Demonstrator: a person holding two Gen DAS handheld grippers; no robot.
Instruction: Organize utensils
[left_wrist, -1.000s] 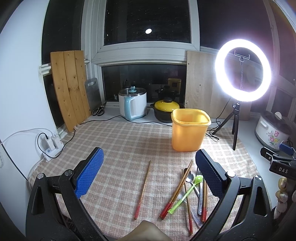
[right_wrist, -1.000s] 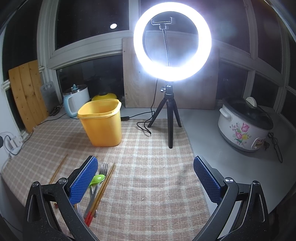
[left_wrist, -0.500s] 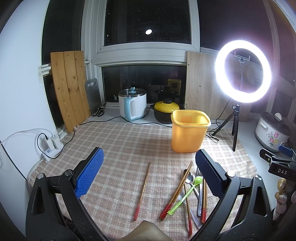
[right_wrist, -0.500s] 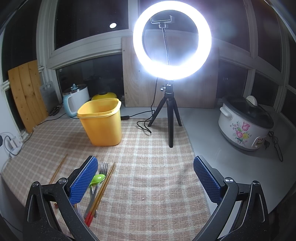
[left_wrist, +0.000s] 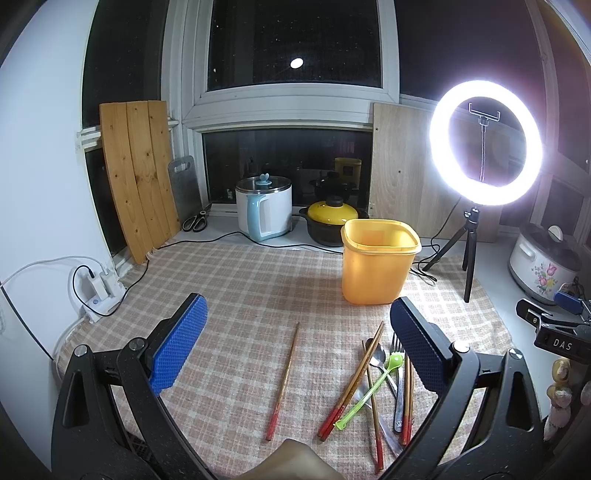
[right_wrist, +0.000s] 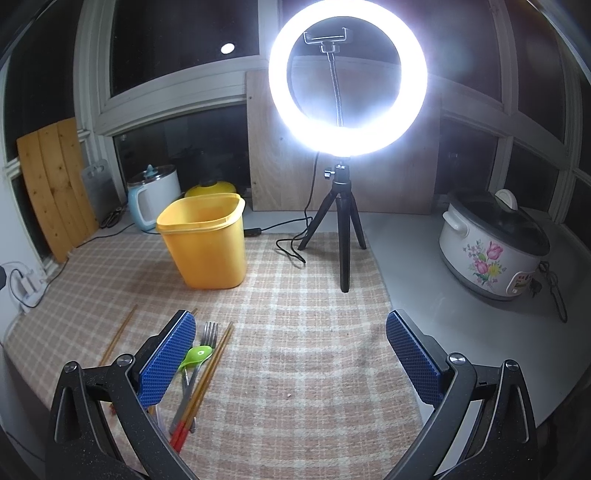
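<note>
A yellow plastic tub stands upright on the checked cloth. In front of it lies a loose pile of utensils: red-tipped chopsticks, a green plastic spoon, a metal fork and a metal spoon. One single chopstick lies apart to the left. My left gripper hangs open above the single chopstick, holding nothing. My right gripper is open over bare cloth, its left pad beside the pile.
A lit ring light on a black tripod stands right of the tub, its cable trailing on the cloth. A flowered rice cooker, a white-blue kettle, a yellow-lidded pot, scissors and a power strip line the edges.
Both views have shifted only very slightly. Nothing on the cloth has moved and both grippers stay open.
</note>
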